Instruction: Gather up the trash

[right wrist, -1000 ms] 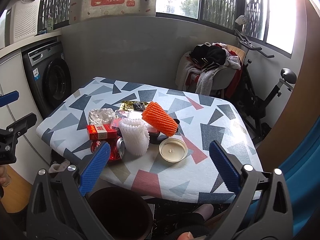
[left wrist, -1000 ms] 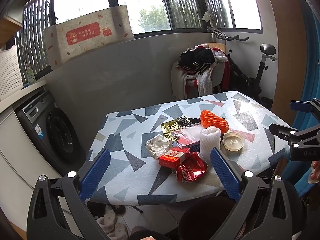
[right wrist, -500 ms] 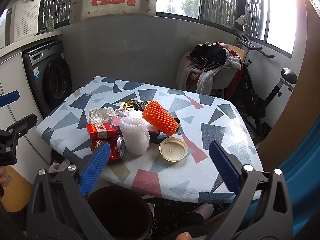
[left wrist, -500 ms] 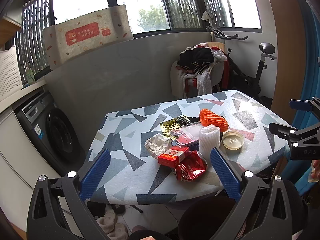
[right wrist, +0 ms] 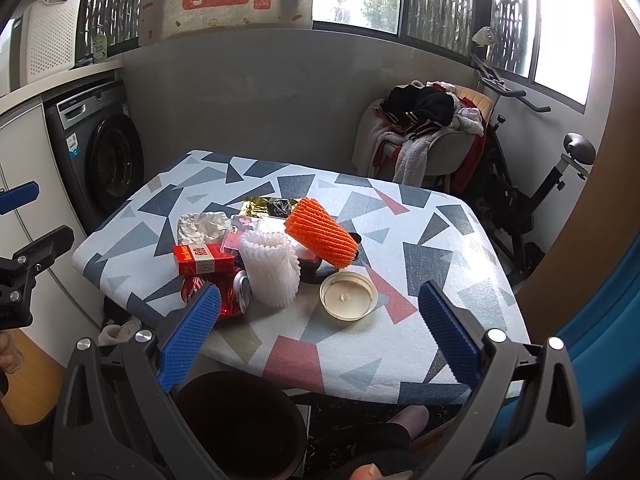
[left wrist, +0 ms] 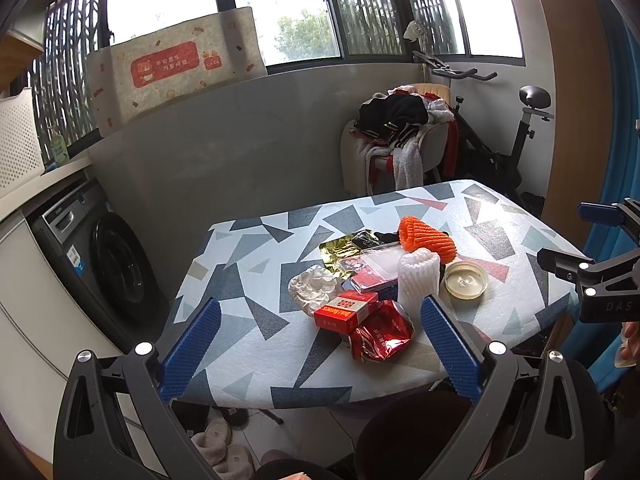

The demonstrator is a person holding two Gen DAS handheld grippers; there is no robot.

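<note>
Both grippers held off the near edge of the table, above floor level, neither touching anything. Left gripper: blue pads spread wide, nothing between them. Right gripper: same, fingers wide apart and empty.

Trash sits in one cluster on the patterned tablecloth, ahead of both tools. Nearest the left gripper: crushed red can, at the table edge, just ahead of its right pad. Red cigarette box lies on and touching the can's far side. Crumpled white tissue just left of the box. White foam net sleeve stands upright beside the can; orange foam net sleeve lies tilted behind it. Gold foil wrapper and a clear plastic packet lie flat behind the box.

Candle tin sits between the right gripper's pads in its view, right of the white sleeve.

Dark bin stands on the floor below the table edge, under the right gripper's left pad. Washing machine at left.
</note>
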